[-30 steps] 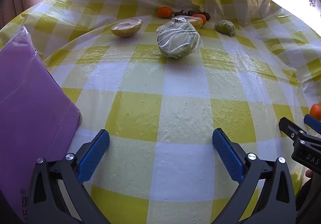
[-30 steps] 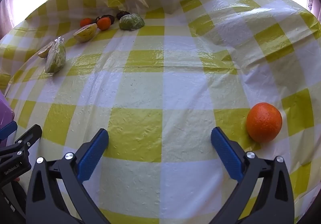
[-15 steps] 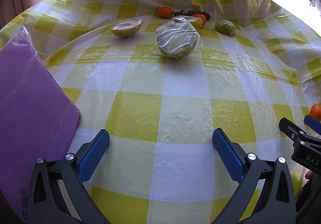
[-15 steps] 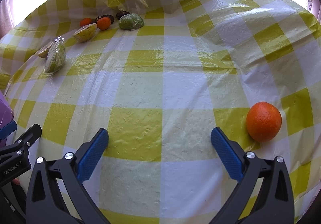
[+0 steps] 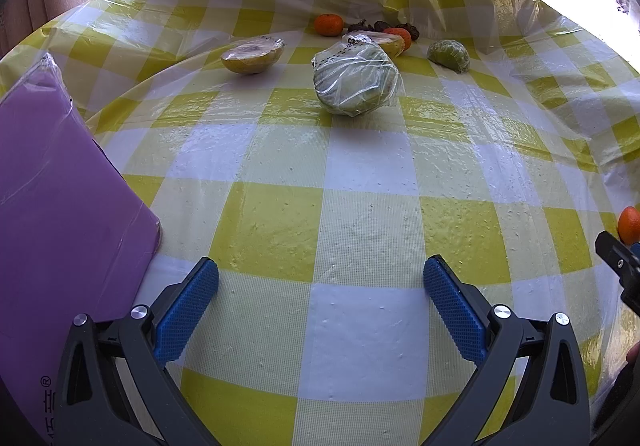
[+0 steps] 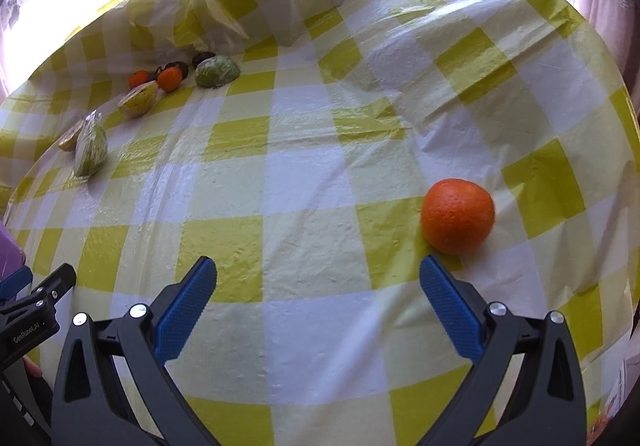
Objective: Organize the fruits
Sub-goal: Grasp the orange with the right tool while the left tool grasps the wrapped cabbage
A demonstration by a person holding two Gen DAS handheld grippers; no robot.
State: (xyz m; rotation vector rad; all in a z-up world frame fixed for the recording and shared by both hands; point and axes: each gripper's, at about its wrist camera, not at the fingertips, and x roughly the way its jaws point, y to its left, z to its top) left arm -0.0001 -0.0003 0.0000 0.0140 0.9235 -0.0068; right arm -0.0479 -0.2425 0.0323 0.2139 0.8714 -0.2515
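An orange (image 6: 457, 216) lies on the yellow-checked tablecloth just beyond my right gripper's right fingertip; it peeks in at the left wrist view's right edge (image 5: 630, 224). My right gripper (image 6: 318, 276) is open and empty. My left gripper (image 5: 321, 276) is open and empty over bare cloth. Far ahead lie a plastic-wrapped green fruit (image 5: 356, 80), a halved yellow fruit (image 5: 253, 55), a green wedge (image 5: 449, 55), two small oranges (image 5: 328, 24) and dark fruits (image 5: 378, 26). The same group shows at the far left of the right wrist view (image 6: 172, 86).
A purple board (image 5: 60, 214) lies at the left, beside my left gripper. The tablecloth (image 6: 304, 174) rises in folds at the back by the bright window. My right gripper's edge (image 5: 618, 270) shows at the left view's right side.
My right gripper has turned right and moved forward; the orange now sits closer to centre, by its right fingertip. The left gripper has barely moved.
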